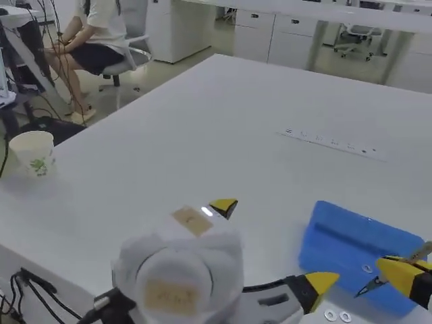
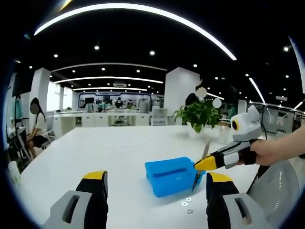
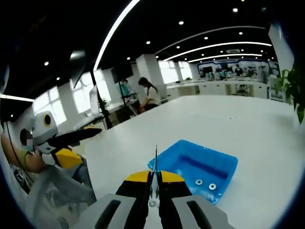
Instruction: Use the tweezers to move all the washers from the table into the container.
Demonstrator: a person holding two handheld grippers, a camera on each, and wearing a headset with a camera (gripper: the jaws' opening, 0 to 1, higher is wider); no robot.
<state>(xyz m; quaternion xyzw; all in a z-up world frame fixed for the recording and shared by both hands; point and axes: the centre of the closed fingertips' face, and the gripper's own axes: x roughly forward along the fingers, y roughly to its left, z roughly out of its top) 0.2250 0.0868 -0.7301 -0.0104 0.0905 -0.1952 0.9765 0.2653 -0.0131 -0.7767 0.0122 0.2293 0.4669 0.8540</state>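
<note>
Right gripper pinched narrow on tweezers, tips at container edge. Left gripper spread wide, empty. Two washers inside container; loose washers on table just beside it.

You've got bright, even light here, pouring down from long ceiling strips and round spot lamps overhead. The white table bounces it back softly: no hard glare, just a faint shadow along the edge of the blue container. Your head view is soft and a touch hazy, and the left gripper, right under the lens, blurs to a pale lump. Both gripper views bend the ceiling strips into arcs toward the edges. The tweezers show as a thin dark line.
</note>
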